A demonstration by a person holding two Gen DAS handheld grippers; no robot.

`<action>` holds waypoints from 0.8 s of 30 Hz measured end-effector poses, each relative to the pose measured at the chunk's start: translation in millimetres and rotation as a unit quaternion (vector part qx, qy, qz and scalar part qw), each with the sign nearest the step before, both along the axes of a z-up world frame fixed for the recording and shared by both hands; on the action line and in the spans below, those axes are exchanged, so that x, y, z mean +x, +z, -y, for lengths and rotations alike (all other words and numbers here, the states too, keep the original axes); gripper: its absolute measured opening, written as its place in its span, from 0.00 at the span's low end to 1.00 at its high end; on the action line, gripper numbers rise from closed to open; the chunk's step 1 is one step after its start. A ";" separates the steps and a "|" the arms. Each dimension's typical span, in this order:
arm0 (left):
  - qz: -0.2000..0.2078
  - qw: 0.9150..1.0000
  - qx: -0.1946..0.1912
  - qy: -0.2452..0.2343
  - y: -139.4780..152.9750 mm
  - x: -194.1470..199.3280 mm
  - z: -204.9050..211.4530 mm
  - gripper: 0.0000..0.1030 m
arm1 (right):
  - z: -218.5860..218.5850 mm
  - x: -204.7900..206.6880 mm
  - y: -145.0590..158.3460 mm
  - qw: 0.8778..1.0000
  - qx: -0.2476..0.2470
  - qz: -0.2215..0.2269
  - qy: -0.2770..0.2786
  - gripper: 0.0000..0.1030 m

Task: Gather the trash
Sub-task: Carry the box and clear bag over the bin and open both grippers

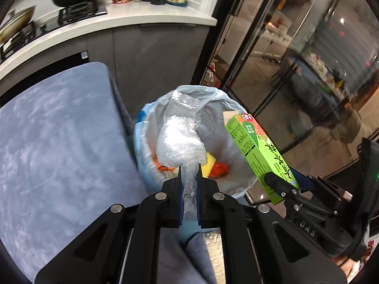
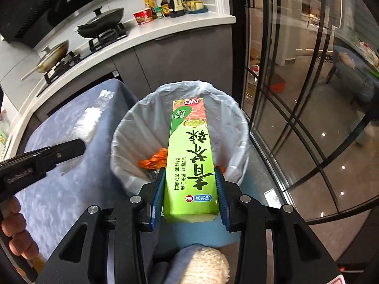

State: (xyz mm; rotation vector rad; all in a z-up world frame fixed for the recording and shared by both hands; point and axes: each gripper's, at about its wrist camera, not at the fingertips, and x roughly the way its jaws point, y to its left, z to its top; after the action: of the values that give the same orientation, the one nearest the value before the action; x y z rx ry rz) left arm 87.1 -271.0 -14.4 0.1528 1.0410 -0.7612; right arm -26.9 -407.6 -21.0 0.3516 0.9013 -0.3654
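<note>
A bin lined with a pale plastic bag (image 1: 208, 99) (image 2: 132, 113) stands on the floor beside a blue-covered surface. Orange, red and yellow scraps (image 1: 219, 169) lie at its bottom. My left gripper (image 1: 190, 169) is shut on a crumpled clear plastic wrapper (image 1: 180, 139), which hangs over the bin's mouth. My right gripper (image 2: 190, 177) is shut on a long green carton (image 2: 189, 156) (image 1: 255, 151) with red at its far end, held above the bin. In the right wrist view the left gripper's finger (image 2: 59, 152) shows at the left, a hand (image 2: 16, 232) behind it.
The blue cloth-covered surface (image 1: 59, 137) lies left of the bin. Behind are a white kitchen counter (image 1: 151, 21) with pans, bottles and a red cup, and grey cabinets. A black-framed glass door (image 2: 296, 118) stands close on the right.
</note>
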 end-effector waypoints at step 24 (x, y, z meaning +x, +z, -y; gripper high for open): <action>0.055 0.996 0.040 0.056 -13.3 9.4 29.2 0.47 | 19.6 18.6 4.9 0.999 0.008 0.045 -0.007 0.45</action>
State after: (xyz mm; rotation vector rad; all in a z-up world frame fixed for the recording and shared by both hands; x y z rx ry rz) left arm 96.5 -300.2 -27.7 0.2020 0.9671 -0.6035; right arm -8.3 -427.2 -16.1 0.3861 0.8146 -0.3524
